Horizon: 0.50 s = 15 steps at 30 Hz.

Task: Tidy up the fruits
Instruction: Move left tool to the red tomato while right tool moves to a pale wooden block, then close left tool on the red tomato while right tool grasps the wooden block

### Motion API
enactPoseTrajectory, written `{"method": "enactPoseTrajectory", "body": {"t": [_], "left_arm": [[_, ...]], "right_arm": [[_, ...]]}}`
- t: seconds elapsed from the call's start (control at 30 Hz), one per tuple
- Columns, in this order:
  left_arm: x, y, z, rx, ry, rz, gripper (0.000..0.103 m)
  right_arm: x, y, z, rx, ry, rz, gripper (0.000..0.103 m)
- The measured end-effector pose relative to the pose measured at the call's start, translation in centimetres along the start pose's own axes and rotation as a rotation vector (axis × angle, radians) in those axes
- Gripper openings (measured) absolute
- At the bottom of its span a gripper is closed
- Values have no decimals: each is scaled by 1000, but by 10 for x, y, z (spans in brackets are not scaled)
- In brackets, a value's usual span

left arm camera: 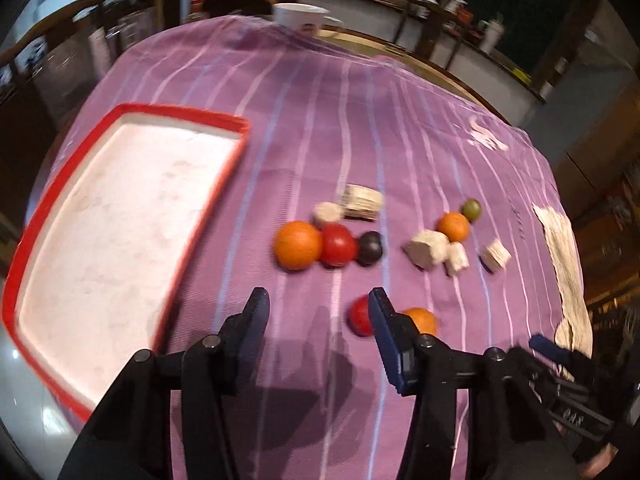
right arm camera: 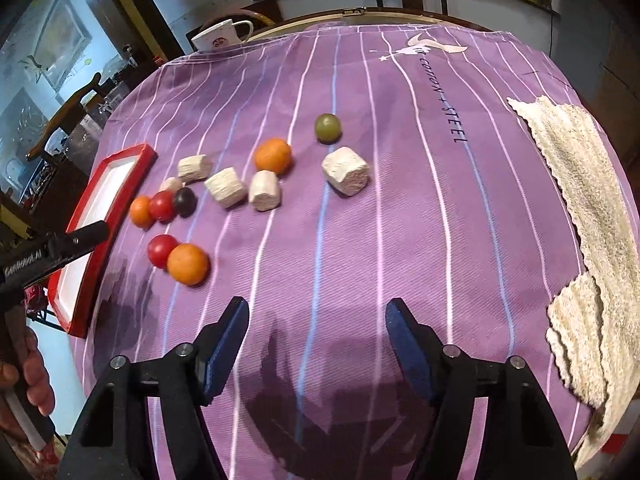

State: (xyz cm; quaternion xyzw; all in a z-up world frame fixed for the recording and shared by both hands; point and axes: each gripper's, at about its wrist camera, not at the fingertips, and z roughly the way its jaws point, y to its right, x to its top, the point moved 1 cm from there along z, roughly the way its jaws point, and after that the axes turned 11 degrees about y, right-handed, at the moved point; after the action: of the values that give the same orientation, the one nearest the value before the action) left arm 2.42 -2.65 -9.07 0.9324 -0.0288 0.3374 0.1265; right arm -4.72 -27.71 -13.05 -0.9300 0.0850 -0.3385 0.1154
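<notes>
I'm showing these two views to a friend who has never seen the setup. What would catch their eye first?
Probably the bright round fruits scattered among pale chunky blocks across the purple striped cloth. Next, the red-rimmed white tray at the cloth's left edge, with nothing visible in it. Both the left gripper and right gripper hang over the cloth with jaws apart, holding nothing.

From my right wrist camera I see the right gripper (right arm camera: 316, 316) with its jaws spread wide and nothing between them, above a purple striped cloth (right arm camera: 400, 240). Ahead lie a green fruit (right arm camera: 327, 128), an orange (right arm camera: 273, 155) beside pale cork-like blocks (right arm camera: 345, 171), a touching row of small orange (right arm camera: 141, 211), red fruit (right arm camera: 162, 205) and dark fruit (right arm camera: 185, 201), and nearer, a red fruit (right arm camera: 160, 251) touching another orange (right arm camera: 188, 263). At left the left gripper (right arm camera: 86, 236) reaches over the red-rimmed white tray (right arm camera: 132, 176); a cream towel (right arm camera: 580, 200) lies at right and a white mug (right arm camera: 218, 37) stands at the far edge.
</notes>
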Motion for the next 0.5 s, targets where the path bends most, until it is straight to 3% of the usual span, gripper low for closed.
{"method": "enactPoseTrajectory", "body": {"t": [0.2, 0.5], "left_arm": [[-11, 19, 17, -47, -57, 69, 51], [-19, 19, 42, -102, -72, 38, 46]], "right_arm": [[11, 13, 4, -24, 21, 7, 73], [33, 16, 18, -25, 56, -19, 73]]}}
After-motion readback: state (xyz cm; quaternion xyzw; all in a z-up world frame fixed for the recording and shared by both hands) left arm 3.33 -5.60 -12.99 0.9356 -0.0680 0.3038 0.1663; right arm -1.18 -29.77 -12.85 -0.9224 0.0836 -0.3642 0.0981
